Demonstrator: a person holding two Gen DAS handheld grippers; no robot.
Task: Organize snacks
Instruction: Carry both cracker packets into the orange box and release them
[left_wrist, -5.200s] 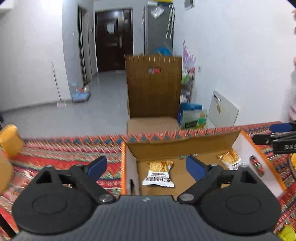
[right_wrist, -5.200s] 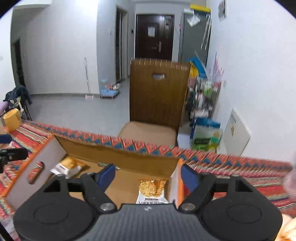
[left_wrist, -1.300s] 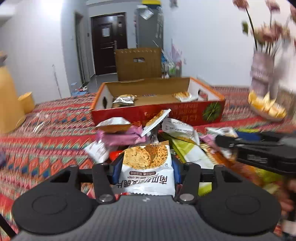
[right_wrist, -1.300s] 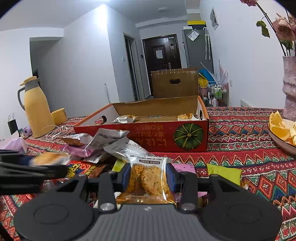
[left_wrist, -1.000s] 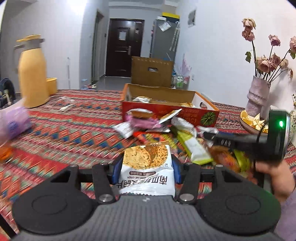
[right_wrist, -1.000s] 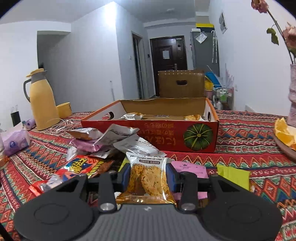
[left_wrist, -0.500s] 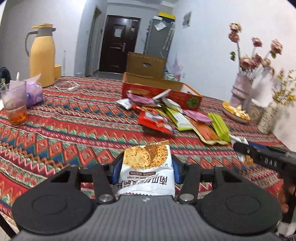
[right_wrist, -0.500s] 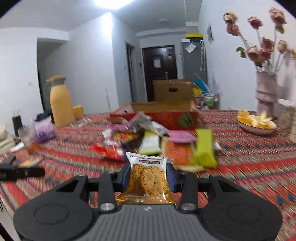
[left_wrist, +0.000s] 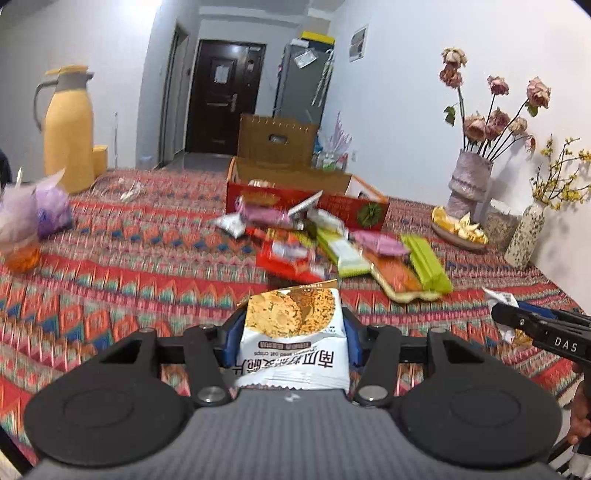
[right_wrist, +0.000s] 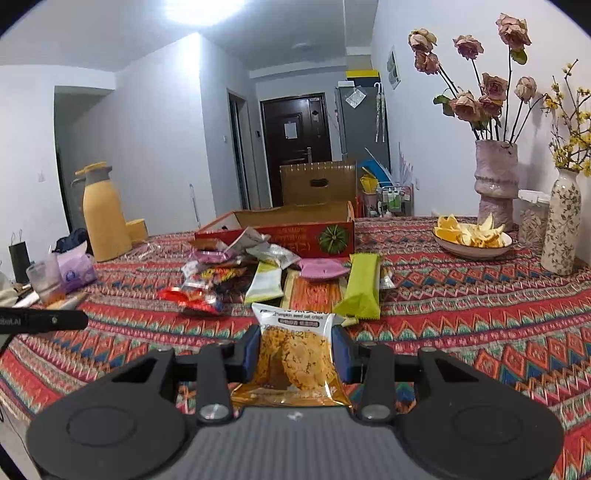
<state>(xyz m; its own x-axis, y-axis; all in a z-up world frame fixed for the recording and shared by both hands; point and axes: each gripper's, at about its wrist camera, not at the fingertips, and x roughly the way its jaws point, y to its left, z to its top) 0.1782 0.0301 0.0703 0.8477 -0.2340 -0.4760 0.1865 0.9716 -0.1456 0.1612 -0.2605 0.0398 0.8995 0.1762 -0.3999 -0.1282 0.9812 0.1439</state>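
A: What is your left tool (left_wrist: 291, 334) doing?

B: Your left tool pinches a white packet (left_wrist: 293, 343), low at centre of its view, above the counter (left_wrist: 122, 258).

A: And your right tool (right_wrist: 294, 349)?

B: It pinches an orange packet (right_wrist: 291, 360) the same way, low at centre.

A: Where are the other snacks?

B: The pile (right_wrist: 273, 273) lies mid-frame on the counter, just in front of the red box (right_wrist: 295, 230). A yellow jug (right_wrist: 103, 212) stands at left, a fruit bowl (right_wrist: 472, 238) at right.

Snack pile (right_wrist: 280, 273) lies before box (right_wrist: 295, 236); bowl (right_wrist: 472, 240) right of both
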